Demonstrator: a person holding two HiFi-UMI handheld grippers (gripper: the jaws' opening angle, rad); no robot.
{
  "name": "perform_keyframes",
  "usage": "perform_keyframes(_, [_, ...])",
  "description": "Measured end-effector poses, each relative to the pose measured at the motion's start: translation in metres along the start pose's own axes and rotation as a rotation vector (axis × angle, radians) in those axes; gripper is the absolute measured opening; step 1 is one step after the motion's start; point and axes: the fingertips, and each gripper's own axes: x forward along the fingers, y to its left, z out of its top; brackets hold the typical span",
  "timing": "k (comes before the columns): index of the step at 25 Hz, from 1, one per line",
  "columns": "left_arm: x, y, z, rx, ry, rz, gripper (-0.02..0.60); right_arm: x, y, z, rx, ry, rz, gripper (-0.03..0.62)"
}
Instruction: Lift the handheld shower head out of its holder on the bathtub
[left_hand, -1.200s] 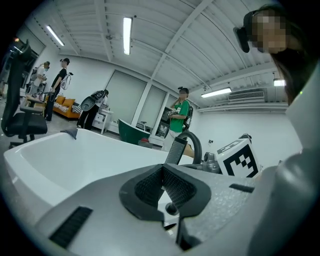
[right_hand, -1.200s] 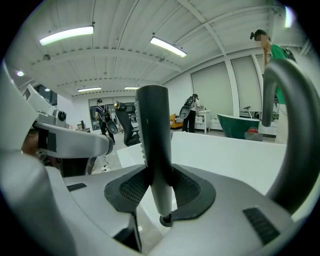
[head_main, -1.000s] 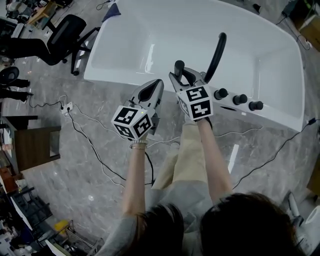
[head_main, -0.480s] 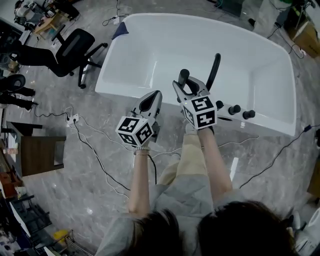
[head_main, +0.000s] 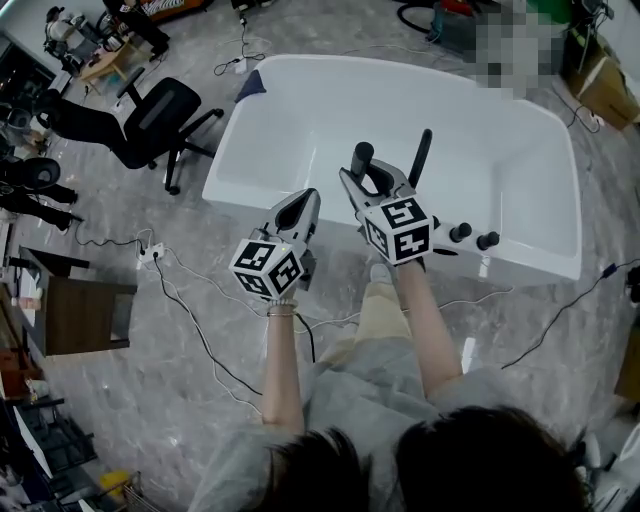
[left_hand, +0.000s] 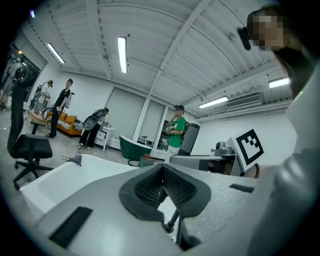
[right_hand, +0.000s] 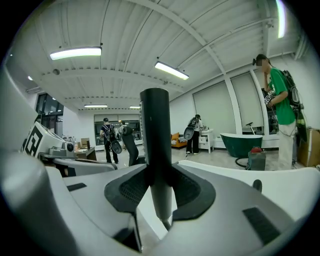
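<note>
Here, the left gripper hangs by the near rim of the tub, jaws pressed together with nothing in them. Just to its right, the right gripper squeezes the black shower head. The head stands upright above the near rim, left of the faucet and the knobs. The lift looks under way, and the head's bottom end seems free. The next move calls for a firm hold and a straight pull up.

White bathtub; black shower head; grey veined floor; black office chair; beige trousers.
</note>
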Motion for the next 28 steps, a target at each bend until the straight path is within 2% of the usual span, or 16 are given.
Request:
perform_keyframes(13, [-0.052,-0.014,0.049,0.095,-0.029,0.034,0.005,-0.024,0.057,0.063,-0.101,-0.066,0.096,0.133])
perform_keyframes(28, [-0.113,-0.024,0.083,0.171,-0.065,0.059,0.005,-0.045,0.129,0.116,-0.121,-0.176,0.204,0.133])
